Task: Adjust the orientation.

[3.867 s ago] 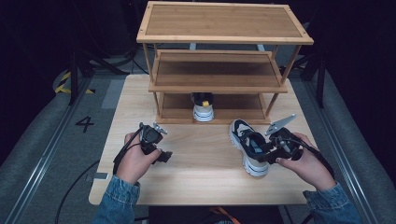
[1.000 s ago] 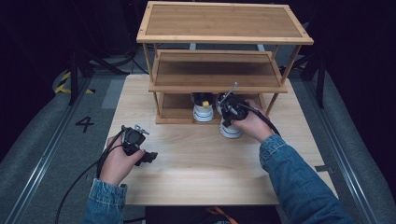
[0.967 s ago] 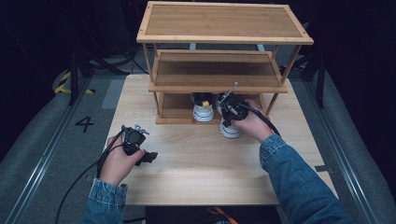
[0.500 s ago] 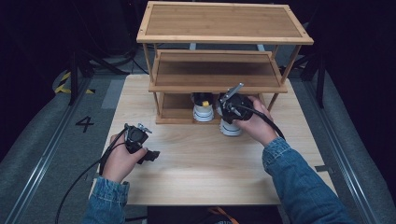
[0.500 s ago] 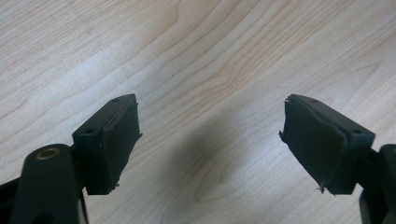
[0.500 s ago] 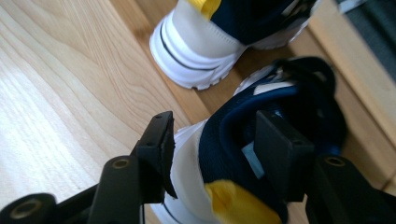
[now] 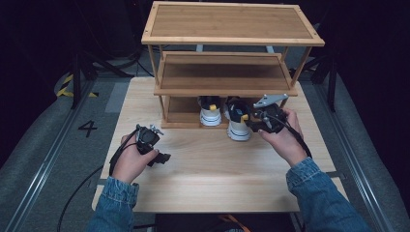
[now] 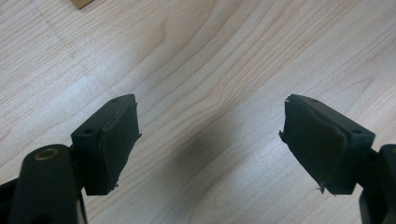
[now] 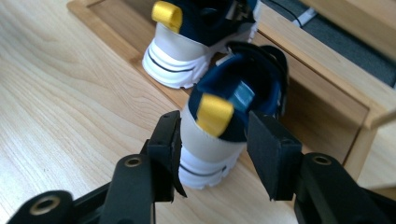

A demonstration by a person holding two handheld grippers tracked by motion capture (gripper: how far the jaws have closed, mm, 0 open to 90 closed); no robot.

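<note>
The toes of both shoes are hidden under the middle shelf [image 7: 222, 72] of the wooden rack [image 7: 232, 21], so only their heels show. The near shoe [image 9: 233, 116] stands half on the rack's bottom board, its heel poking out over the desk [image 7: 212, 179]; the second shoe [image 9: 196, 32] sits just beside it, further in. The right gripper [image 9: 212, 154] is held level at that heel, hand wrapped round the body, sleeve of blue denim. Its fingers [image 9: 273, 154] flank the heel on either side, having just been closing a little, but whether the pads press on it I cannot tell. The left gripper [image 8: 210, 149] rests low over bare desk, fingers spread wide with nothing between. The shoes are white-soled with navy collars and yellow pull tabs; the desk is pale grained wood
</note>
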